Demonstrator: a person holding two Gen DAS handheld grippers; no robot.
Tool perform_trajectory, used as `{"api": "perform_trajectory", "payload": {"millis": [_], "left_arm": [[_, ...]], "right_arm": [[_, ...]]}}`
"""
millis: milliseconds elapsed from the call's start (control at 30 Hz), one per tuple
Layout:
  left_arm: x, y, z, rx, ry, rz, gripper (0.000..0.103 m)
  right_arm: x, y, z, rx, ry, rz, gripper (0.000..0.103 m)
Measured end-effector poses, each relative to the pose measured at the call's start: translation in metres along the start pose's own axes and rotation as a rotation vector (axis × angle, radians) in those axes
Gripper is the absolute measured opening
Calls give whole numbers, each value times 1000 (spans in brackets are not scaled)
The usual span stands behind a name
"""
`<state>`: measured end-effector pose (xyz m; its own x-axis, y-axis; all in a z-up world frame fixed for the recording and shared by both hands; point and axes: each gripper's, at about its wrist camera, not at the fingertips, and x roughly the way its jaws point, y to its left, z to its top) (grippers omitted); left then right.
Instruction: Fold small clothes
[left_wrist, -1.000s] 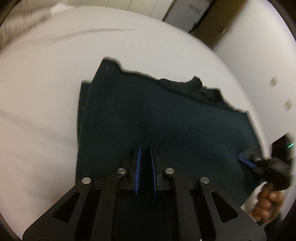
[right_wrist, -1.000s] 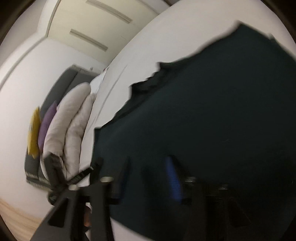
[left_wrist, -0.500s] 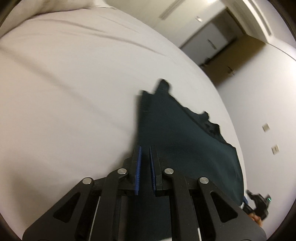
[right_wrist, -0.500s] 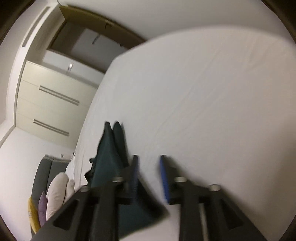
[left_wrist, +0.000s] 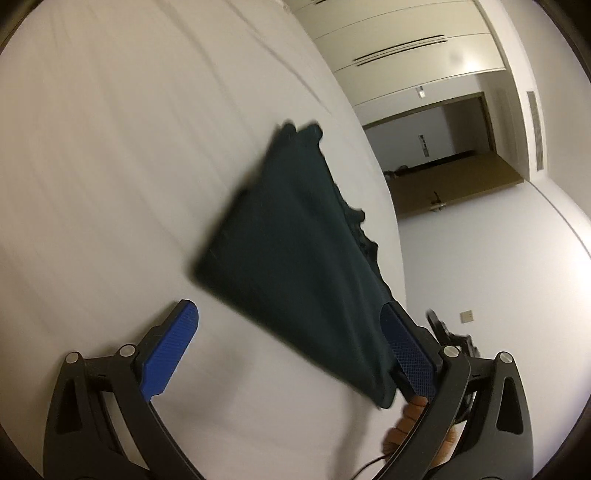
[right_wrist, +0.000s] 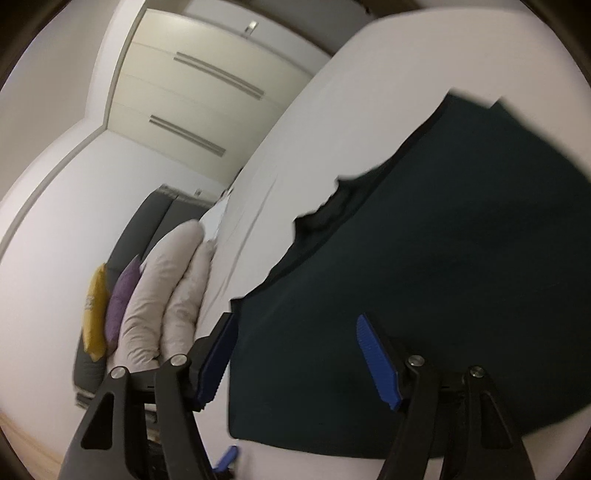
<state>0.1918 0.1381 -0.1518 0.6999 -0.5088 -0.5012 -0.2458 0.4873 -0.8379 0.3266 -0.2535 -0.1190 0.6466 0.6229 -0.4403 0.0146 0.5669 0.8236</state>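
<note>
Left gripper (left_wrist: 291, 350): jaws are seen spread wide and opening, blue ribbed pads (left_wrist: 170, 352) well apart. Nothing is clamped. The near edge of the dark teal garment (left_wrist: 295, 236) is seen between the pads, nearer the right-hand pad; whether that pad touches the cloth cannot be told because of blur.

Right gripper (right_wrist: 295, 358): jaws are seen partly apart and opening, with blue pads (right_wrist: 376, 362) on both fingers. The garment (right_wrist: 443, 258) is seen in the gap and beyond it, and it is not pressed by either pad.

The garment is found lying flat on the white bed sheet (left_wrist: 92, 166), folded into a roughly rectangular panel. An uneven, layered edge is seen along its far side in the right wrist view.

A person's fingers (left_wrist: 410, 424) are visible behind the left gripper's right-hand finger, low in the left wrist view.

Beyond the sheet, in the right wrist view: white pillows (right_wrist: 166, 295), a purple cushion (right_wrist: 122, 299) and a yellow cushion (right_wrist: 94, 314) against a grey headboard (right_wrist: 144, 225). Cream wardrobe doors (right_wrist: 192, 92) are noted behind. In the left wrist view a brown open door (left_wrist: 454, 184) is seen.
</note>
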Motion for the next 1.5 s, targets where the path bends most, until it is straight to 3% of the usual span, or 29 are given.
{"api": "perform_trajectory", "payload": {"millis": [233,333,467,567,700,767,867,1033,1067,1133,1233,1367,1433,1467,1500], "left_arm": [[15,-6,-12,-93,-115,52,100],[34,-9,-9,-169,-65,2,99],[51,-11,-1,-245,-59,-12,99],[51,-3,4,-322,-60,-67,99],[51,-6,-3,-292,-93,-28,86],[53,-9,-3,-273,-104,-20,86],[63,-5,18,-287,-115,-75,76],[83,4,35,-263,-62,-94,41],[84,3,34,-239,-58,-88,37],[88,5,34,-220,-37,-78,27],[93,8,44,-235,-24,-88,16],[90,-9,59,-134,-52,-38,11],[89,-40,61,-14,-83,15,11],[91,-72,59,119,-107,53,11],[96,-110,51,295,-123,88,11]], "right_arm": [[3,-18,-10,96,9,21,63],[-10,-23,-8,108,3,31,62],[-7,-18,1,100,9,38,61],[2,-11,8,82,20,53,60],[27,-6,15,79,55,70,54],[40,-4,16,75,83,78,51],[56,-1,17,56,125,74,46],[74,-10,23,51,149,49,44],[78,-15,23,59,155,28,38],[84,-26,21,63,168,-38,1],[86,-35,18,37,170,-43,0],[91,-32,18,10,176,-83,0],[91,-31,20,7,195,-91,0],[88,-28,22,15,225,-95,0],[85,-26,25,35,242,-72,12]]}}
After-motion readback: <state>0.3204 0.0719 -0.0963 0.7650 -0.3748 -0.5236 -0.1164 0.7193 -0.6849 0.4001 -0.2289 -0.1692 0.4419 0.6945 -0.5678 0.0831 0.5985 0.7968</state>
